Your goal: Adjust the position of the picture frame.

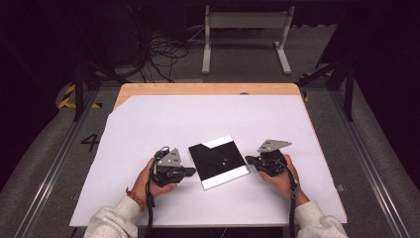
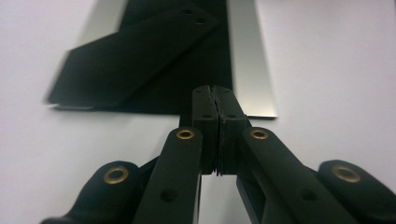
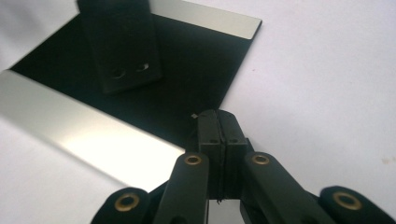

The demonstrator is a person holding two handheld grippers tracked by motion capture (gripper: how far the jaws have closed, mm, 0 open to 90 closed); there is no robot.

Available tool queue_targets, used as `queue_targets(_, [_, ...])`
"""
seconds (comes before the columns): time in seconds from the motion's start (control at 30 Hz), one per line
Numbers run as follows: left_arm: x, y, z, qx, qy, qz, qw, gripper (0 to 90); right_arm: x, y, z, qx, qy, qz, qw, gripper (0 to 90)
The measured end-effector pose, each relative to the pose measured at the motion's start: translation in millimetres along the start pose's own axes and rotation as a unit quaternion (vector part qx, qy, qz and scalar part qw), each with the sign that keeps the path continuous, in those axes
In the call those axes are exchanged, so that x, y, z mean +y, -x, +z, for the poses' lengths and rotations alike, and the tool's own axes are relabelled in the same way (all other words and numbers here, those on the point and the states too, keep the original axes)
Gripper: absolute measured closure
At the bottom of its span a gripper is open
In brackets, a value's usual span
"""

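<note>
A square black plate (image 1: 218,161) with a silvery strip along two opposite edges lies flat on the white sheet (image 1: 148,129). In the gripper views a flat black bar (image 2: 135,56) (image 3: 122,44) with two holes near one end lies on the plate (image 2: 247,60) (image 3: 201,60). My left gripper (image 1: 192,172) (image 2: 215,91) is shut and holds nothing, with its tips at the plate's left edge. My right gripper (image 1: 248,159) (image 3: 217,115) is also shut and holds nothing, its tips at the plate's right edge. Whether either touches the plate I cannot tell.
The white sheet covers most of a wooden table (image 1: 208,89), whose bare strip shows at the far edge. Beyond the table, cables (image 1: 163,52) lie on the floor next to a white metal stand (image 1: 245,29). Dark frame legs (image 1: 79,84) stand at both sides.
</note>
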State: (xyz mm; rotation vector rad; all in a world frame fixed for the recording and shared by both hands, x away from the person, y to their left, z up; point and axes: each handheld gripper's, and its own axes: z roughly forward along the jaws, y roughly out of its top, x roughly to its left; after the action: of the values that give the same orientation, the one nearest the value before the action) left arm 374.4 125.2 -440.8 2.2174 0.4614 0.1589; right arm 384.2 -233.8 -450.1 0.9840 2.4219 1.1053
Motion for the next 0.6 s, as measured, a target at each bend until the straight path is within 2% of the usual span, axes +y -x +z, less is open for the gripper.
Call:
queue_targets(0.2, [2.1,-27.5,-4.9,0.033,0.012,-0.030,0.9989,88.9,-10.0,-14.4,-14.1,0.014,0.002,-0.016,0.9998,90.0])
queue_targets(0.37, [6.8,-48.0,2.0,0.057,0.012,-0.046,0.9973,89.0,-18.6,-25.7,-18.2,0.022,0.000,-0.030,0.9993,90.0])
queue_targets(0.5, [9.8,-62.0,9.4,0.066,0.015,-0.067,0.9954,89.0,-23.0,-31.3,-21.2,0.029,-0.002,-0.037,0.9989,90.0])
queue_targets(0.53, [9.8,-62.0,9.4,0.066,0.015,-0.067,0.9954,89.0,-23.0,-31.3,-21.2,0.029,-0.002,-0.037,0.9989,90.0])
queue_targets(0.6, [13.2,-71.6,14.9,0.068,0.011,-0.070,0.9952,88.6,-24.9,-34.8,-22.8,0.028,0.000,-0.041,0.9988,90.0])
